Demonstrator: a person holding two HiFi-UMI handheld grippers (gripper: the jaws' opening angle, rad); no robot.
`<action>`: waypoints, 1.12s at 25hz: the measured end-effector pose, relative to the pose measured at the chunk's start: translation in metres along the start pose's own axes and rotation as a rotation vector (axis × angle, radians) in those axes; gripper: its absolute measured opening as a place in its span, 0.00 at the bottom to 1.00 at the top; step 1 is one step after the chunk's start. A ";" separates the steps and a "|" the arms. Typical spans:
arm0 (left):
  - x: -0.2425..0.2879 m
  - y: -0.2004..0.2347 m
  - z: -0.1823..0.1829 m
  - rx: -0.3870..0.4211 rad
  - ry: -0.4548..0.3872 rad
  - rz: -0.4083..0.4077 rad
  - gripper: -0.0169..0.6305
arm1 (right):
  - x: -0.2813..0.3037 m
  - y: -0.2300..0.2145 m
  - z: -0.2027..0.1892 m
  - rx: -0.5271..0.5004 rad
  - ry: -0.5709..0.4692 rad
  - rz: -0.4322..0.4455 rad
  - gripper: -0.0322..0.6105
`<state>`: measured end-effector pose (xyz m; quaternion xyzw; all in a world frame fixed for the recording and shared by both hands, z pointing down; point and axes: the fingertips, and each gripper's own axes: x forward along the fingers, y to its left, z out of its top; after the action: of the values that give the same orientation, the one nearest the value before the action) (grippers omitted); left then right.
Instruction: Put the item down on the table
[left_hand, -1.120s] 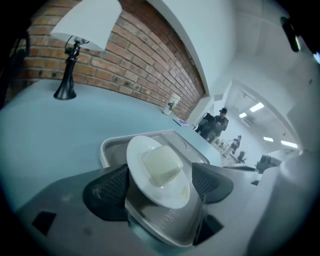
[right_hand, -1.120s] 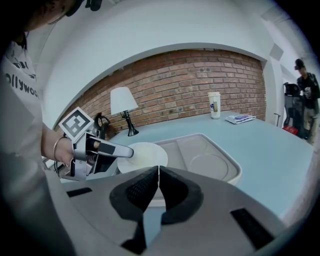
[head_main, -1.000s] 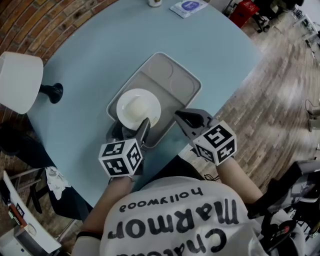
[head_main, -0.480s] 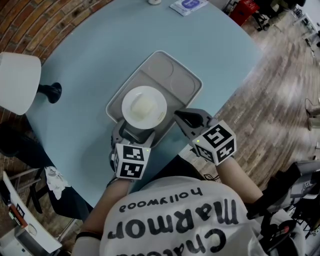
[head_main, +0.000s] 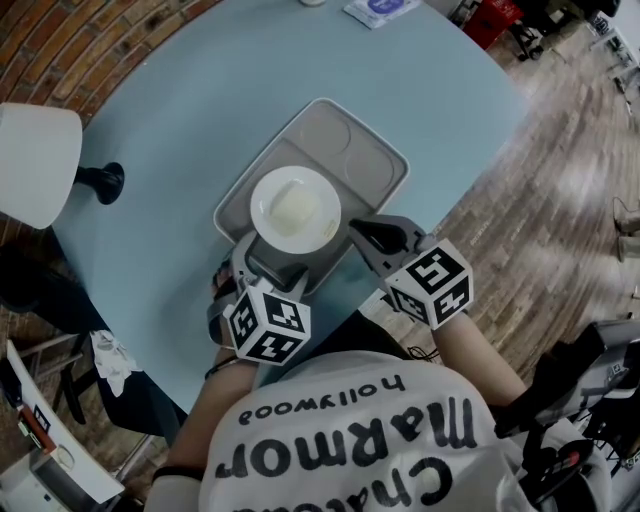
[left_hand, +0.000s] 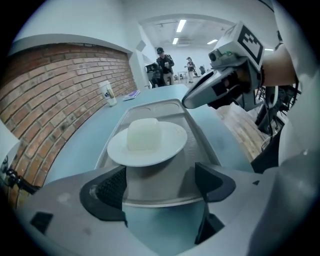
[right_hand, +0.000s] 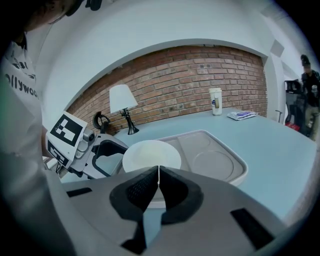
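Left gripper (left_hand: 160, 182): jaws just been opening, now released with nothing between them. The plate (left_hand: 147, 145) with its white block (left_hand: 144, 134) sits just ahead at 12 o'clock, on the 7 o'clock end of the tray (head_main: 372, 160), which lies on the table (head_main: 180, 110). Right gripper (right_hand: 158, 184): clenched empty, at the plate's 4 o'clock.

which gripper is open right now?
The left gripper: its jaws stand wide apart, having just been opening, gripping nothing; only the near rim of the tray shows in the gap. The right gripper has its jaws pressed together.
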<state>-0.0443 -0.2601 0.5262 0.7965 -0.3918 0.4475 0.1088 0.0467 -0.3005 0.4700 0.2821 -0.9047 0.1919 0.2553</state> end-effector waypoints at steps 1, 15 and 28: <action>-0.001 -0.002 0.000 0.019 0.015 -0.016 0.65 | 0.000 0.000 0.000 0.000 0.000 0.002 0.07; -0.006 0.002 -0.011 -0.242 0.036 -0.211 0.65 | 0.003 -0.004 -0.002 0.010 0.006 0.001 0.07; -0.080 0.014 0.076 -0.182 -0.623 -0.143 0.56 | -0.018 0.013 0.037 -0.012 -0.118 0.040 0.07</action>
<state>-0.0305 -0.2670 0.4159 0.9076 -0.3874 0.1369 0.0856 0.0389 -0.3013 0.4277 0.2733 -0.9247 0.1744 0.1994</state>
